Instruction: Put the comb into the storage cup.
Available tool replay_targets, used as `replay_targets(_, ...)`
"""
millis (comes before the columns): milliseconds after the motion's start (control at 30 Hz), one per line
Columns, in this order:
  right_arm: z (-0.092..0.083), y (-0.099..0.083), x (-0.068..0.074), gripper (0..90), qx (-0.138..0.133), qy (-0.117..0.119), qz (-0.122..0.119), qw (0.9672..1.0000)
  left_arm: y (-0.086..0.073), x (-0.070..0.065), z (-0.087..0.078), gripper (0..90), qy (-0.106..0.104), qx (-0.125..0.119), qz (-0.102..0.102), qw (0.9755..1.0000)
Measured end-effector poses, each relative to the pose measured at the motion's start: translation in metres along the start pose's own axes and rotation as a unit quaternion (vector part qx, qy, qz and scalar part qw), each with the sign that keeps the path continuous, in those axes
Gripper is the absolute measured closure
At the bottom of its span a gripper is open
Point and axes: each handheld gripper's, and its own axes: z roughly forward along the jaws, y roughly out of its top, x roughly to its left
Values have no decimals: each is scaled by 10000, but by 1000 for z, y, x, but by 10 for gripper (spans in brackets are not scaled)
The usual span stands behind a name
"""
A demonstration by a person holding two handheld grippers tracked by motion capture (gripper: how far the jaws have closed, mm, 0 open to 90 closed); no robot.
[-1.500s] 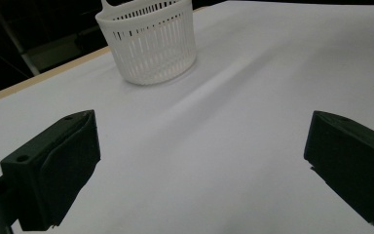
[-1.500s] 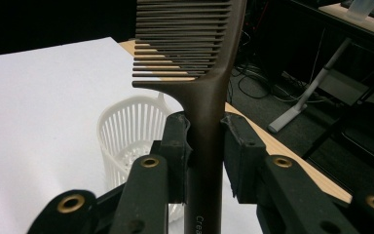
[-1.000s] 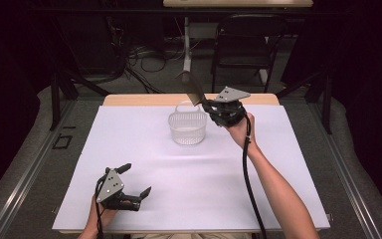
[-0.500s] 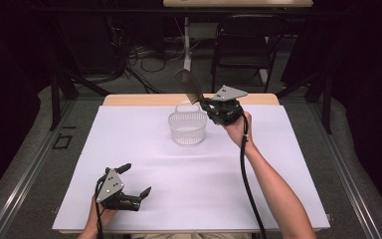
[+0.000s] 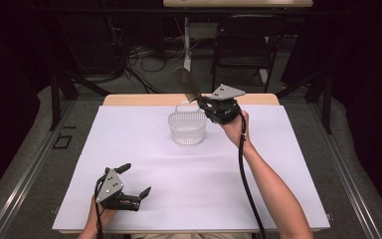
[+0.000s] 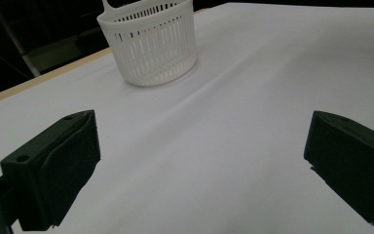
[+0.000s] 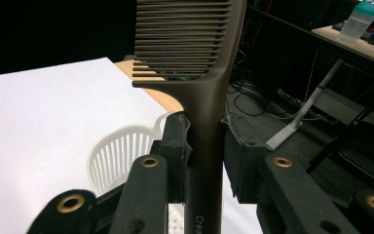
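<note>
Over at the far side of the table, the right gripper (image 5: 205, 101) has a brown comb (image 5: 185, 82) clamped by its handle, jaws pinched tight on the stem, teeth pointing up and away. Compare a second ago: the comb has tipped a little more upright and drifted slightly, now hanging just above the far right rim of the white basket (image 5: 187, 128). Small change, but it looks like lining up for a drop into that basket! From the right gripper view, the comb (image 7: 195, 73) stands between the pads with the basket (image 7: 121, 156) right below. Near the front left edge, the left gripper (image 5: 129, 185) sits on the white table (image 5: 278, 189), jaws spread wide, holding nothing, idle throughout.
</note>
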Motion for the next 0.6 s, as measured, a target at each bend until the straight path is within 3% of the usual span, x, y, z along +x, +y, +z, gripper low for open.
replay_targets(600, 5, 1, 0, 727, -110, 25, 68, 9999, 0, 0, 2, 1, -9, 42, -16, 10000)
